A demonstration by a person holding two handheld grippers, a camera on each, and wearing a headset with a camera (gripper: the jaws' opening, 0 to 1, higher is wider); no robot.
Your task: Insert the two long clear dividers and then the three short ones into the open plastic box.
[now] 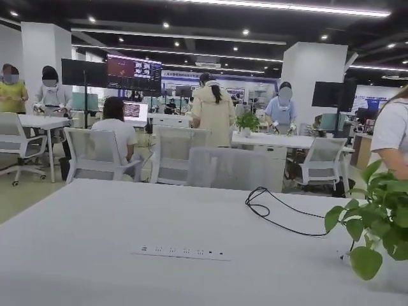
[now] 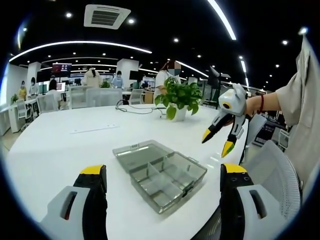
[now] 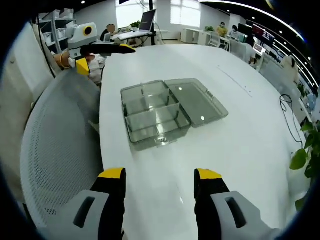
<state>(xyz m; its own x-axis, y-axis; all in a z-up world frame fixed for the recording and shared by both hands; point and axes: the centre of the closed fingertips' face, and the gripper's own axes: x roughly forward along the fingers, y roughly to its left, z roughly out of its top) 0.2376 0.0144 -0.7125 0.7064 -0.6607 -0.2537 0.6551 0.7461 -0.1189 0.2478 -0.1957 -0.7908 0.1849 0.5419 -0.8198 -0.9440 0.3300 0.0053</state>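
— Left claw (image 2: 163,169), left gripper view: jaws wide apart, nothing in them. Box (image 2: 172,199) sits on the table (image 2: 55,150) at twelve o'clock, close ahead. Its lid (image 2: 140,154) lies open at the box's ten.

— The other one?

— Right claw (image 2: 218,142) hangs at the box's two o'clock, above the table. Tips parted a little, empty.

— Right gripper view?

— Own jaws spread, bare table between them. Box at twelve, lid flat at its three. Dividers (image 3: 152,109) seem to be seated, splitting the tray into cells; how many, I cannot tell. The left claw is up at ten, over a chair (image 3: 55,150).

— Head view?

— It looks out across the far end of the table: cable (image 1: 274,213) at two, plant (image 1: 376,233) at four.

— Step in hand?

— My read: both claws are free, so either fetch the next divider or check the ones seated.

— How to do it well?

— Tip the head down first, so the box is watched. Pinch a divider mid-length by its top edge and keep it upright. Line both ends up with the wall slots, then lower it straight. Long ones go before short, since I judge the short ones lock against them. Rest the spare claw on the box wall to stop it sliding. Clear plastic is hard to see, so press along the top to confirm it is seated.
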